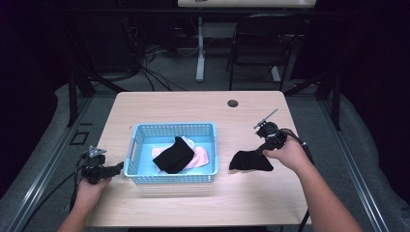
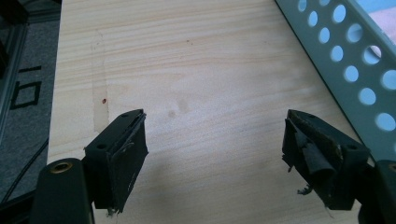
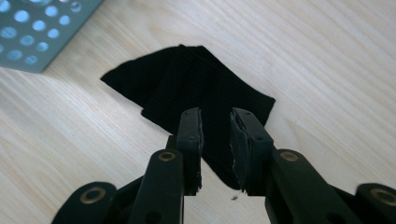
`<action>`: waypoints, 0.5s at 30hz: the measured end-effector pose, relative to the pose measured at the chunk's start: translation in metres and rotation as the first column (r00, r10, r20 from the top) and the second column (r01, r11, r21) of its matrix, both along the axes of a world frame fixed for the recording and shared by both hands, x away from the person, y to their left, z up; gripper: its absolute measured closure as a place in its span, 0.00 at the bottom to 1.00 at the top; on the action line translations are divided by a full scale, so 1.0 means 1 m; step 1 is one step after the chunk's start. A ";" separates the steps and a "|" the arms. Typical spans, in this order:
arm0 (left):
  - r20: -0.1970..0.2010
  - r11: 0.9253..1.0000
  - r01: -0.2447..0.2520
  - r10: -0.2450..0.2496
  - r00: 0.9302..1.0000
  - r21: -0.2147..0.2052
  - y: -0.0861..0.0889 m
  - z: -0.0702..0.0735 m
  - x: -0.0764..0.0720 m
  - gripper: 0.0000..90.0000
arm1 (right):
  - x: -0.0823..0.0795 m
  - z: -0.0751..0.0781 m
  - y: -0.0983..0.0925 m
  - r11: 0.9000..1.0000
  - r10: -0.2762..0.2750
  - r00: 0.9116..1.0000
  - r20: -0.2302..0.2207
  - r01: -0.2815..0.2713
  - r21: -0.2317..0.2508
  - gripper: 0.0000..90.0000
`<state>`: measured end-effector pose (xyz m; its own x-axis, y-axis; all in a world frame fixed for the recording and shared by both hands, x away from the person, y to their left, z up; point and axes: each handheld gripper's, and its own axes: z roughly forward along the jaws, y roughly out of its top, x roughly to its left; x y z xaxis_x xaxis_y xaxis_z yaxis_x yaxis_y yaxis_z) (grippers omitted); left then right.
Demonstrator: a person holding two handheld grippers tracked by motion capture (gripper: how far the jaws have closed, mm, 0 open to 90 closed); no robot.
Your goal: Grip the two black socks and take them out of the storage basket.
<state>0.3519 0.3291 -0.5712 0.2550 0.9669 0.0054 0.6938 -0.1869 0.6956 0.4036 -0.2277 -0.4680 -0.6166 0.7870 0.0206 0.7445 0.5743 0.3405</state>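
Observation:
A black sock [image 1: 250, 161] [image 3: 196, 88] lies flat on the wooden table to the right of a blue perforated basket [image 1: 171, 126]. My right gripper [image 1: 259, 151] [image 3: 215, 135] hovers at the sock's near right edge, its jaws a little apart with the cloth showing below the gap, not pinched. Inside the basket another black sock [image 1: 173, 155] rests on pink cloth [image 1: 203, 157]. Left of the basket, my left gripper [image 1: 116, 168] [image 2: 215, 144] stands wide open over bare wood, with the basket wall [image 2: 345, 60] at its right.
The table [image 1: 193, 104] has a dark cable hole [image 1: 233, 103] near its far edge. A black chair [image 1: 263, 43] and a table leg stand on the floor beyond. Bare wood lies in front of the basket and around the sock.

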 end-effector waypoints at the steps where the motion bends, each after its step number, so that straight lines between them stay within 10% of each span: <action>1: 0.000 1.000 0.000 0.000 1.000 0.000 0.000 0.000 0.000 0.24 | 0.000 0.000 0.002 1.000 0.000 1.000 0.012 0.000 0.027 0.82; 15: 0.004 1.000 0.004 -0.004 1.000 -0.001 -0.001 0.000 0.000 0.24 | 0.005 0.021 0.063 0.989 0.123 0.990 0.067 -0.128 0.073 0.80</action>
<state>0.3518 0.3284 -0.5707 0.2586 0.9660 0.0051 0.6904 -0.1885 0.6984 0.4083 -0.1644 -0.4475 -0.7124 0.7008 0.0367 0.6442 0.6323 0.4303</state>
